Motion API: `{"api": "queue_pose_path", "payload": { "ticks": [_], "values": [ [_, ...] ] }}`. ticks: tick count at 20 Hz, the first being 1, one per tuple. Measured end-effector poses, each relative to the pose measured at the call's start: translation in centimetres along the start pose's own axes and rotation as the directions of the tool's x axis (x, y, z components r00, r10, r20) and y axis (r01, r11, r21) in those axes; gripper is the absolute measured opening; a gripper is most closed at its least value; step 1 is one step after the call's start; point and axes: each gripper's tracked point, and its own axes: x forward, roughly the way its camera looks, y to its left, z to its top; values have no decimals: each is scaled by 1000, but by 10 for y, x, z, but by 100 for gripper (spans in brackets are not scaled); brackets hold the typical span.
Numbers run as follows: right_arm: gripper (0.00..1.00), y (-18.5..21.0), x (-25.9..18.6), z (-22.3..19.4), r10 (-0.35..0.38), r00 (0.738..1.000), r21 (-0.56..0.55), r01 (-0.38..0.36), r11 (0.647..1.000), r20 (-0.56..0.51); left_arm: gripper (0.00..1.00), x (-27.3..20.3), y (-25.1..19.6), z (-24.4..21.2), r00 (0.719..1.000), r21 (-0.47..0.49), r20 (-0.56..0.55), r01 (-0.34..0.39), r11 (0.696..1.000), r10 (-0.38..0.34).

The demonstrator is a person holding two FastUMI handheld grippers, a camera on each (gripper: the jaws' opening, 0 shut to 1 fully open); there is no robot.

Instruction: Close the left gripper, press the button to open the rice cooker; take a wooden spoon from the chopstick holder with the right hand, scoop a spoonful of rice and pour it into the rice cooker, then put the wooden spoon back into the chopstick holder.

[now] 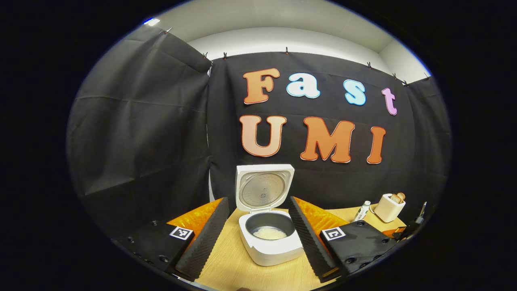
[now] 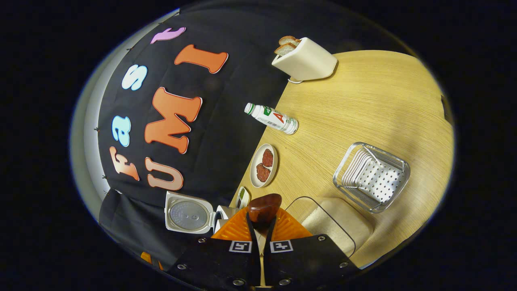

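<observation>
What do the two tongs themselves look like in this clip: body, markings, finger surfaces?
In the left gripper view, the left tongs have matte black bodies with visible screws, a square black-and-white marker on each side, translucent orange ribbed panels, and long fingers faced with ridged foam-like pads. In the right gripper view, the right tongs show the same black body, paired markers, screws and orange ribbed panels.

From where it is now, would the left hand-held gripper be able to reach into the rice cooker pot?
Probably yes. The rice cooker stands straight ahead of the left hand-held gripper with its lid swung upright, so the pot and the rice in it lie uncovered, and the fingers are spread wide with only bare table before them.
</observation>
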Motion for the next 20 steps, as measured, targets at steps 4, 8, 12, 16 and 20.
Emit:
{"api": "queue_pose_path", "payload": {
  "ticks": [4, 8, 12, 16, 20],
  "values": [
    [2, 12, -10, 8, -12, 1000, 26, 11, 1000, 9, 100, 4, -1, 0, 1000, 32, 12, -7, 999, 6],
    [2, 43, -8, 9, 1, 1000, 41, -1, 999, 7, 100, 8, -1, -1, 1000, 21, 12, 2, 1000, -3],
    [2, 73, -8, 12, 21, 1000, 40, -21, 999, 14, 100, 11, 2, 1, 1000, 4, 19, 6, 1000, -6],
    [2, 106, 2, 7, 63, 998, 43, -64, 997, 4, 100, 13, 8, 3, 1000, 11, 25, -3, 1000, 3],
    [2, 130, 17, -6, 83, 996, 42, -82, 996, -22, 100, 12, 9, 2, 1000, 7, 23, 0, 1000, 0]
  ]
}}
